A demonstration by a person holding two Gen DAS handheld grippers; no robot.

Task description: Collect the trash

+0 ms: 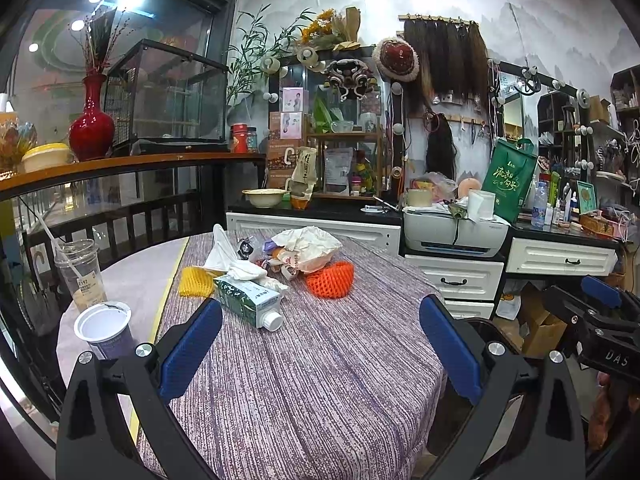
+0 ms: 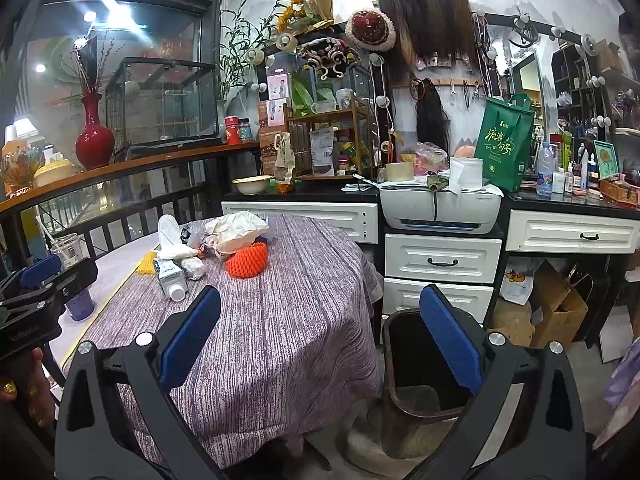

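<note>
Trash lies on a round table with a purple striped cloth (image 1: 320, 360): a green milk carton (image 1: 248, 300) on its side, an orange foam net (image 1: 332, 278), a yellow foam net (image 1: 196, 280), crumpled tissues (image 1: 244, 268), a white paper bag (image 1: 308, 248). A white paper cup (image 1: 106, 328) and a clear plastic cup with straw (image 1: 80, 272) stand at the left edge. My left gripper (image 1: 320, 344) is open and empty above the near table. My right gripper (image 2: 320, 340) is open and empty, over the table edge and a dark trash bin (image 2: 424, 384) on the floor.
White drawers (image 2: 440, 258) and a printer (image 2: 440, 208) stand behind the table under a cluttered counter. A railing with a wooden shelf (image 1: 120, 164) and red vase (image 1: 92, 128) runs on the left. Cardboard boxes (image 2: 556, 312) sit on the floor at right.
</note>
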